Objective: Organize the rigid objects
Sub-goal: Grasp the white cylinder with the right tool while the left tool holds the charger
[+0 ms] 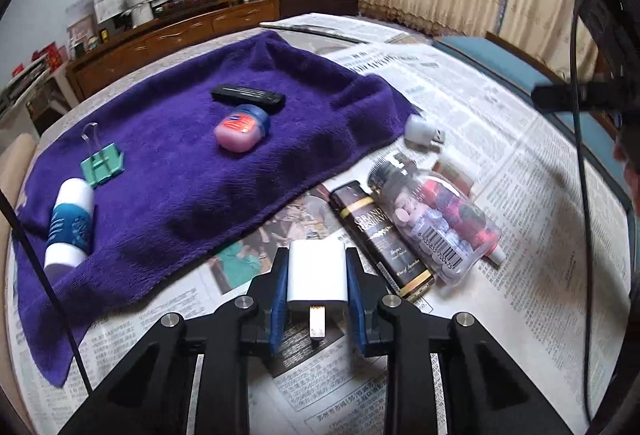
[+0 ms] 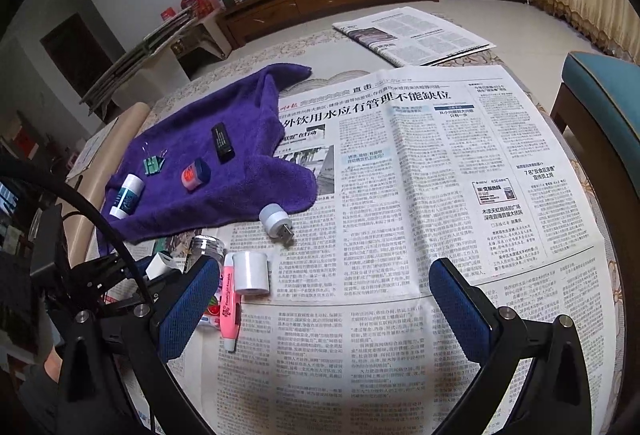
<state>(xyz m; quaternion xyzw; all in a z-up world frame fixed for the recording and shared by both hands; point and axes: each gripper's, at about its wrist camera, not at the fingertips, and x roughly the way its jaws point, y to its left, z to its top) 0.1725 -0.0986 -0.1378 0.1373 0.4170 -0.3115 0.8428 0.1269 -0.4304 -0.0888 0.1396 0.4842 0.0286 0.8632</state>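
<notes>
While my left hand-held gripper (image 1: 317, 285) grips the white charger (image 1: 316, 275) between its blue pads, above the newspaper (image 1: 500, 139) beside the purple towel (image 1: 180, 163), my right hand-held gripper (image 2: 324, 295) hangs wide open over the worktop. Only the right view shows the pink highlighter (image 2: 229, 309) and white roll (image 2: 251, 272); only the left shows the dark box (image 1: 380, 239).
</notes>
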